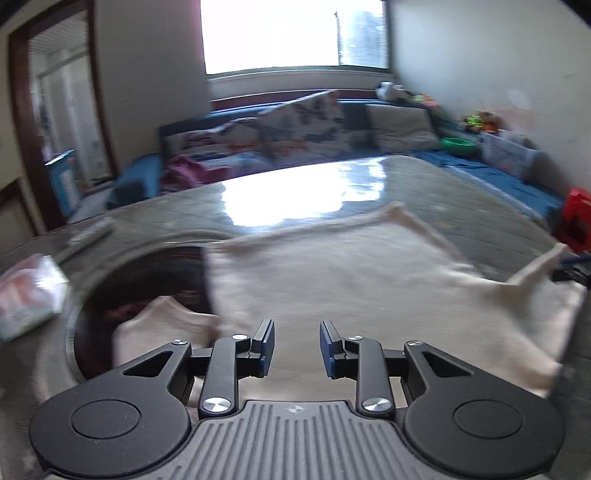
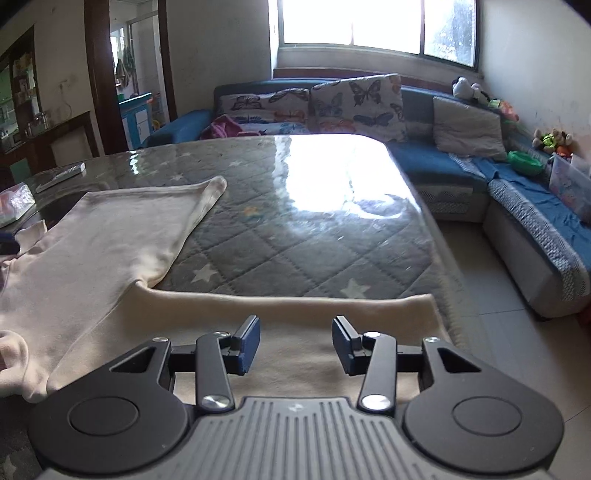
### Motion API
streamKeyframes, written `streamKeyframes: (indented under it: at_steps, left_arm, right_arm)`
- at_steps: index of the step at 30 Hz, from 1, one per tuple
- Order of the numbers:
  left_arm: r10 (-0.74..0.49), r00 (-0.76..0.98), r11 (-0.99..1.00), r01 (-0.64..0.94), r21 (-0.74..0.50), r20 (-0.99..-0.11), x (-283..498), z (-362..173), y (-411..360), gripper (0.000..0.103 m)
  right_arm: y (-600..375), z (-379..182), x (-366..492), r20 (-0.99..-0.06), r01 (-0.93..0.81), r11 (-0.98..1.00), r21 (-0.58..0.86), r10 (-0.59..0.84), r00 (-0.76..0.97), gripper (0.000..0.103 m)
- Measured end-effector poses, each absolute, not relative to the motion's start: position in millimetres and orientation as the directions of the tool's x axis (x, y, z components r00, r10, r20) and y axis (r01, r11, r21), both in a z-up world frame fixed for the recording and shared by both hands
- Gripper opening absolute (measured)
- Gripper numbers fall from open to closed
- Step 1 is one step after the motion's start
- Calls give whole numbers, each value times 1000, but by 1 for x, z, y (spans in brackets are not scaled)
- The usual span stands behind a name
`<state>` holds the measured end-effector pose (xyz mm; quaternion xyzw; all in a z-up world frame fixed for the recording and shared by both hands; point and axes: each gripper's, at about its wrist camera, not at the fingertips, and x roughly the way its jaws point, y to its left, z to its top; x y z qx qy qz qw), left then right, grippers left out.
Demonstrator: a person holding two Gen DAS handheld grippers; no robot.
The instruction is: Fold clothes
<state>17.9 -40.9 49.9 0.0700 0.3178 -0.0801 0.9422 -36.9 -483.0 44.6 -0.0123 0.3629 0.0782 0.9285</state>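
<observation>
1. I am working in a home living room: a blue corner sofa (image 2: 461, 173) wraps round two walls beneath a wide window (image 2: 373, 26).
2. Butterfly-print cushions (image 2: 354, 103) and a plain pillow (image 2: 467, 127) lean on its back.
3. Stuffed toys (image 2: 552, 140) sit along the sofa by the wall.
4. My table (image 2: 295, 206) wears a quilted star-patterned cover under clear plastic.
5. A doorway (image 2: 129, 74) opens onto another room.

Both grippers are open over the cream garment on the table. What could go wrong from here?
1. The garment lies on a glossy clear cover over the quilted table; it may slide rather than lift when pinched.
2. Part of it hangs past the table's near edge, so a pull could drag it off.
3. Left gripper and right gripper hover over flat cloth, not an edge, and may grab several layers.
</observation>
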Motion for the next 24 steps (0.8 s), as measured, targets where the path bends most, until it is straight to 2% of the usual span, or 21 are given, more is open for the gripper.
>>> streamKeyframes:
  at_steps: [4, 8, 17, 19, 20, 21, 24]
  left_arm:
    - [-17, 776, 984, 126, 129, -630, 41, 39, -12, 28]
    - [14, 754, 977, 129, 169, -656, 53, 24, -5, 28]
    - [3, 733, 971, 159, 176, -680, 63, 7, -4, 28]
    - [2, 736, 972, 158, 175, -677, 64, 7, -4, 25]
    - [5, 740, 973, 153, 174, -673, 64, 6, -2, 14]
    - [6, 743, 974, 147, 172, -669, 64, 6, -1, 9]
    - [12, 759, 985, 105, 140, -651, 62, 8, 10, 5]
  right_arm:
    - [-479, 40, -37, -682, -160, 987, 31, 138, 718, 51]
    - [-478, 41, -36, -684, -161, 986, 36, 142, 715, 53]
    - [-477, 41, -33, -687, -158, 987, 34, 137, 714, 56]
    - [-477, 40, -32, -686, -154, 987, 34, 135, 715, 57]
    - [-477, 40, -32, -686, -152, 988, 33, 133, 716, 57]
    - [-476, 40, -32, -685, -151, 988, 33, 132, 716, 57]
    - [-476, 40, -31, -686, -148, 988, 32, 130, 716, 57]
